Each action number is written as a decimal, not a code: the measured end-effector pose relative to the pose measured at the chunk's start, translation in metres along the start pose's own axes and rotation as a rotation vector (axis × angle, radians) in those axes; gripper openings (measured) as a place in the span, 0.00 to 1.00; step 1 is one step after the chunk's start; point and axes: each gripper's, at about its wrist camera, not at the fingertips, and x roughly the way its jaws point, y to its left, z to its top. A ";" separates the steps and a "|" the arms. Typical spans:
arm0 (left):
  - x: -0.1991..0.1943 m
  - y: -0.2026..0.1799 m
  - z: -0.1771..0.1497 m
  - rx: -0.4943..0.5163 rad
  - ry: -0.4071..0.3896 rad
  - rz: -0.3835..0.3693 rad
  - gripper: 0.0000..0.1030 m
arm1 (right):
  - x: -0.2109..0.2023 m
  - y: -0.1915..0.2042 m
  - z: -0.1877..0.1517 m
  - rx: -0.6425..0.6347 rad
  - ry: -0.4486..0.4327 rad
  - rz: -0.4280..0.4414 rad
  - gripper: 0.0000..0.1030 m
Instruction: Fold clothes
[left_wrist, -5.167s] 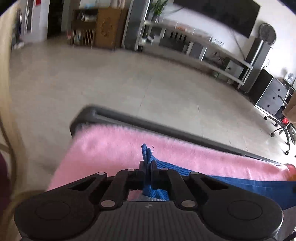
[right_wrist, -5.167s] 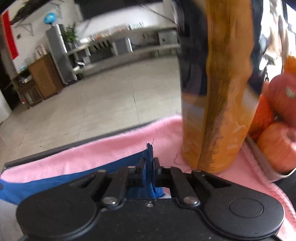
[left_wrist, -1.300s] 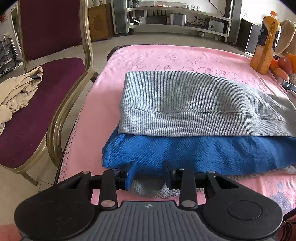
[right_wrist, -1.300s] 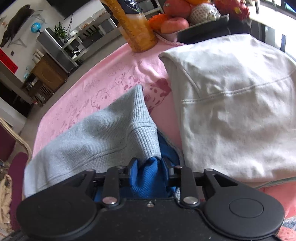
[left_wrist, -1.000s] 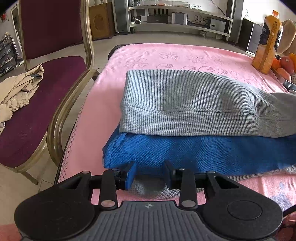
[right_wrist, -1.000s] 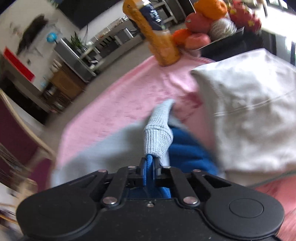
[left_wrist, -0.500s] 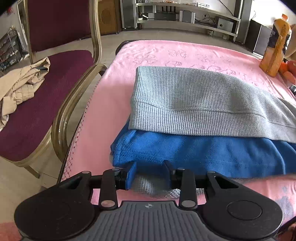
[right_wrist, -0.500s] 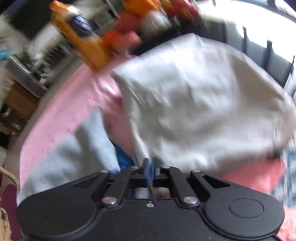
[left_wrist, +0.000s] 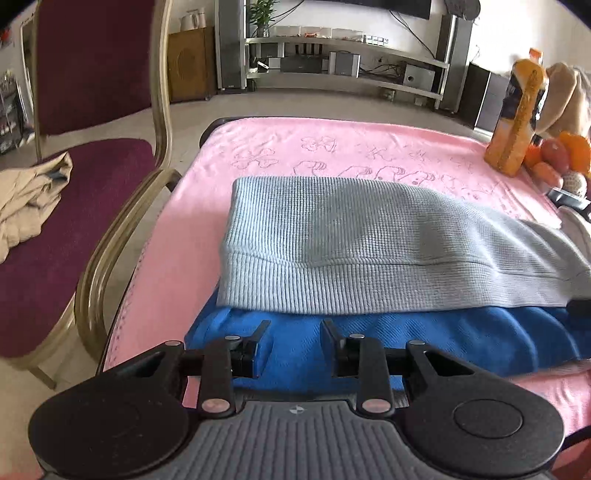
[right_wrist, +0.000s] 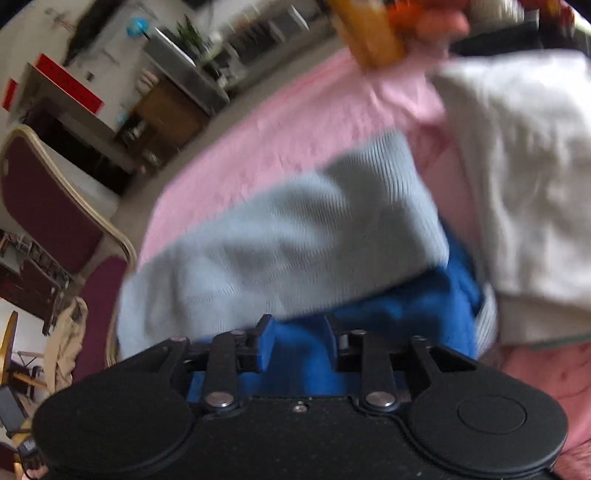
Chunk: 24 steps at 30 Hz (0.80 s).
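On the pink table (left_wrist: 207, 206), both claws let go: right claw (right_wrist: 297, 332) is opening, left claw (left_wrist: 295, 334) closing slightly but empty; the blue cloth (left_wrist: 443, 336) now lies folded.

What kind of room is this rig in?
Most likely a home living room. A low media shelf with speakers and electronics runs along the far wall, a padded chair stands beside the table, and a juice bottle and fruit sit on the pink cloth.
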 end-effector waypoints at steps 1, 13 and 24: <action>0.009 -0.002 -0.001 0.019 0.039 0.041 0.31 | 0.007 -0.003 0.000 0.011 0.032 -0.035 0.25; -0.002 0.012 -0.014 0.024 0.110 0.159 0.17 | -0.021 -0.027 -0.007 0.085 -0.124 -0.294 0.00; -0.020 0.000 0.010 0.040 -0.012 0.020 0.25 | -0.043 0.010 -0.011 -0.042 -0.180 -0.122 0.07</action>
